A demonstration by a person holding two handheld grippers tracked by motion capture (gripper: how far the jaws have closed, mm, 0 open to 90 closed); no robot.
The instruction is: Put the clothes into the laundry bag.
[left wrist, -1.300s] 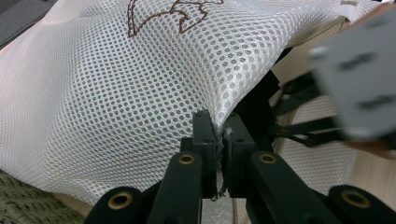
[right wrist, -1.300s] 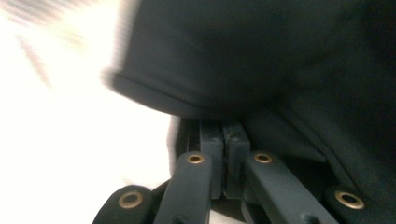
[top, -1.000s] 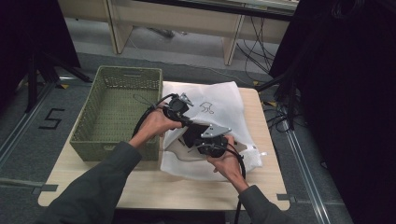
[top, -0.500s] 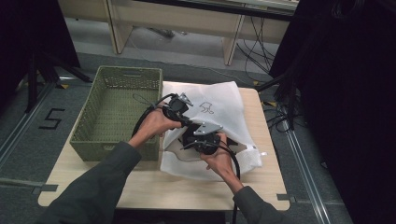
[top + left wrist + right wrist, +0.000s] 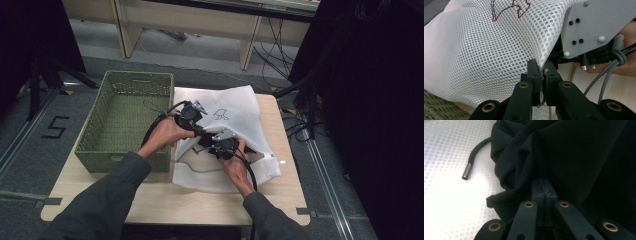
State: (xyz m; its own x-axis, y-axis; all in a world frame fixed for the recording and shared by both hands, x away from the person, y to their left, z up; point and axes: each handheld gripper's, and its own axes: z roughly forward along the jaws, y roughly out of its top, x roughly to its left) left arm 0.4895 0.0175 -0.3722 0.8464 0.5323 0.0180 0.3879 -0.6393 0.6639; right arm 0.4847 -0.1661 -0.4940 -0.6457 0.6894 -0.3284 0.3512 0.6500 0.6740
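1 mesh bag point(image 5: 235, 130), left claw point(image 5: 541, 72) pinching its edge, right claw point(image 5: 544, 186) clamped on 1 black garment point(image 5: 574, 157) (prob. hoodie)

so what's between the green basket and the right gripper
In the high view, the left hand with the left gripper and the lifted edge of the white mesh bag lie between the green basket and the right gripper.

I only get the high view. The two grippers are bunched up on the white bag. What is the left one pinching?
Observer: The left gripper is shut on the edge of the white mesh bag.
Operator: And the right one?
Observer: The right gripper is shut on a fold of black garment.
Operator: Anything hanging off that black stuff?
Observer: Yes, a black drawstring with a metal tip lies on the mesh.
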